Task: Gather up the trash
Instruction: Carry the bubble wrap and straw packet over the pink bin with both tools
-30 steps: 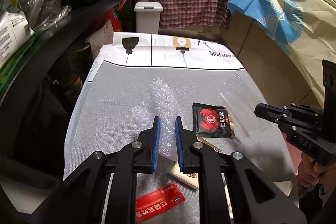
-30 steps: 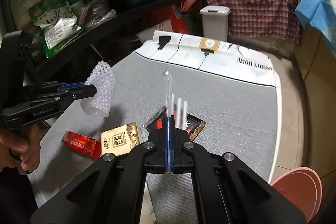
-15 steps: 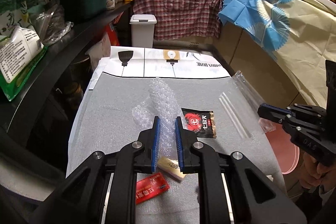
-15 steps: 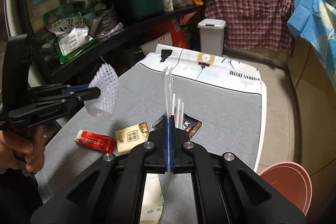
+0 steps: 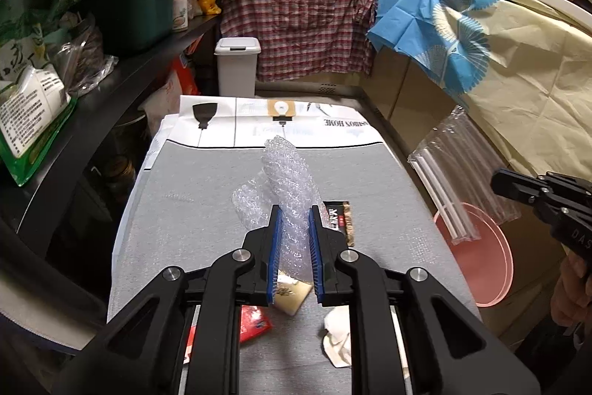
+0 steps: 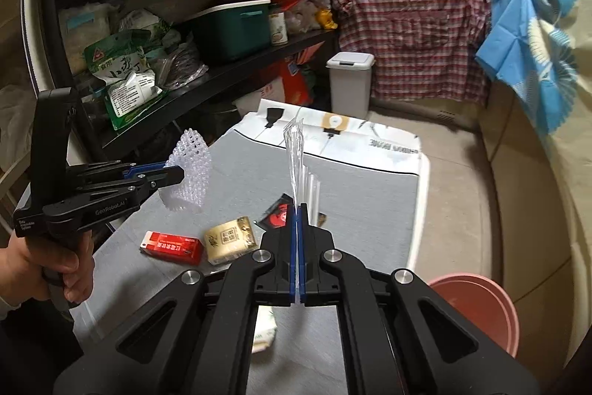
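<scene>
Crumpled clear bubble wrap [image 5: 292, 187], flat straw packet [image 5: 458, 180]

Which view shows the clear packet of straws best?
The left wrist view: the clear packet of straws appears broadside, white straws visible, above the pink basin. The right wrist view shows it only edge-on, clamped in the right hand-held gripper.
</scene>
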A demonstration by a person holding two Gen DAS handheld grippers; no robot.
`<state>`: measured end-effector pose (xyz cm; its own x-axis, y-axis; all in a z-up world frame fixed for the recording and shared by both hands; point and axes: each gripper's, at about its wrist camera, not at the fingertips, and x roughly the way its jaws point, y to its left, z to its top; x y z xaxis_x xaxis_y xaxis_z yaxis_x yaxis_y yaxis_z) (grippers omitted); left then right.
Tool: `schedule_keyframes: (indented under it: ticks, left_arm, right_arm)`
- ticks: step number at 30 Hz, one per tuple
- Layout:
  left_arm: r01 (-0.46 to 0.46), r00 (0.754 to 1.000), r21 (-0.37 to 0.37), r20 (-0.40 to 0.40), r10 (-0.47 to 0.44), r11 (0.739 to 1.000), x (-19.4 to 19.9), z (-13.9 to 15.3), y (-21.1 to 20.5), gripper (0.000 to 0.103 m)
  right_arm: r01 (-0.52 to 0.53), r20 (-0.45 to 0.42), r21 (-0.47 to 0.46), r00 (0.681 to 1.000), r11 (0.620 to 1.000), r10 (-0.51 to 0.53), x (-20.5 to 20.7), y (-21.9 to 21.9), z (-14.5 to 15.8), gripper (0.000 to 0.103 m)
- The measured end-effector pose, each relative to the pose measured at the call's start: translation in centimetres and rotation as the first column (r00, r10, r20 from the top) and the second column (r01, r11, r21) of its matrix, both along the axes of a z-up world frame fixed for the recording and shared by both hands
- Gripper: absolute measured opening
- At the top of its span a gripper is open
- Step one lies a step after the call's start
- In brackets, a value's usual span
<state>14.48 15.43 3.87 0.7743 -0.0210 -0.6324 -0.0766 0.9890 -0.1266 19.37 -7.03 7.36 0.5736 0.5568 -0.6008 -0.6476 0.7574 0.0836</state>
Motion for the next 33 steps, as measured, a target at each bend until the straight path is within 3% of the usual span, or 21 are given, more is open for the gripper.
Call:
schedule_keyframes:
  ticks: [15, 33]
  left_arm:
    - [0.067, 0.998, 0.005, 0.009, -0.067, 0.998, -0.3, 0.3, -4.2, 0.014]
    - [0.141, 0.990, 0.021, 0.007, -0.142, 0.990, 0.0, 0.7, -9.8, 0.014]
  right_arm:
    - [0.132, 0.061, -0.014, 0.990, 0.991, -0.131, -2.9, -6.9, 1.2, 0.001]
    - [0.280, -0.005, 0.058, 0.960, 0.958, -0.280, -2.7, -13.6, -0.9, 0.001]
